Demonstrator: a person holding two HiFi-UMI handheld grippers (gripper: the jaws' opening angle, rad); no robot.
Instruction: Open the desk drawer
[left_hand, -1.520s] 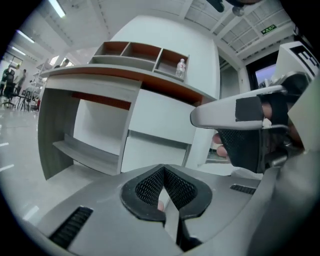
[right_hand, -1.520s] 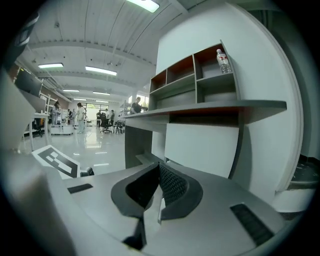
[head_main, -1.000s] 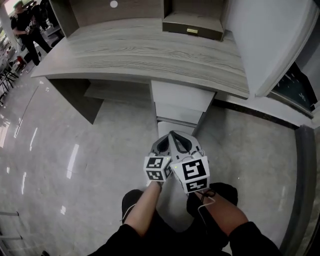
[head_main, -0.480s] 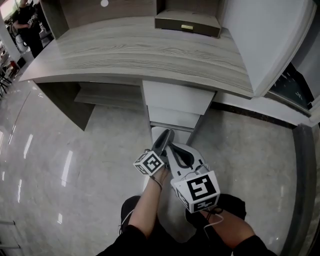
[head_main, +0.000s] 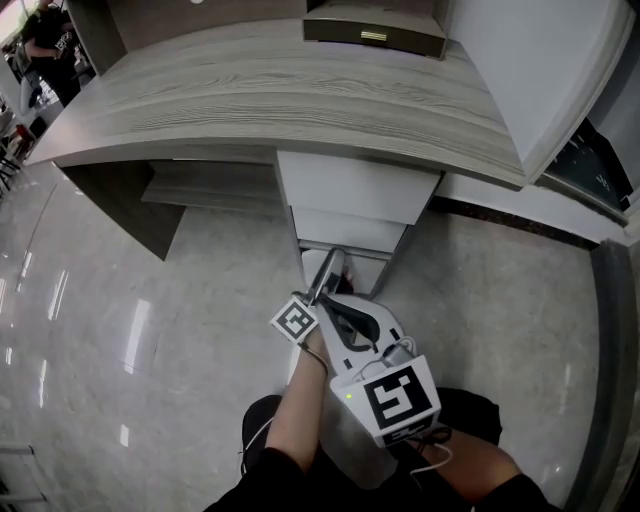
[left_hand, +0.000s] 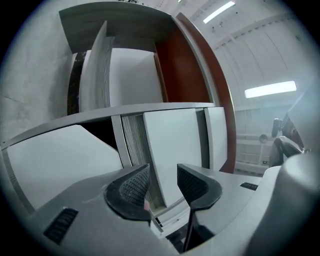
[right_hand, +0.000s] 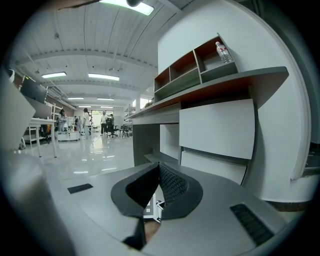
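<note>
At the bottom of the head view the person's left forearm (head_main: 298, 420) reaches up the frame. The right gripper (head_main: 328, 303) lies just right of it, its jaws clenched together on nothing, as the right gripper view (right_hand: 159, 169) confirms. It hangs idle, close beside its partner.

Just above, at frame centre, the left gripper (head_main: 332, 262) points at the foot of the drawer stack (head_main: 355, 190) under the desk. Its jaws have just been opening and now stand released. In the left gripper view (left_hand: 163, 174) the pads press on nothing. The edge of a white drawer front (left_hand: 172, 145) shows through the gap, though it cannot be told whether that edge lies inside the jaws or beyond them. Every drawer looks shut, so the task appears to be at the reach-and-grasp step.

Further up the frame lie the grey wood desk top (head_main: 280, 90) and, at the top edge, a small drawer unit (head_main: 375, 35) with a brass pull. People (head_main: 45, 45) stand far off at upper left.

The white fronts show no handle, so a close that misses the lip would likely pinch a flat face and slip off on the pull. The grippers sit nearly touching and could knock together. The person's legs, low in the frame, seem to stand in the drawer's path and could stop it short.
</note>
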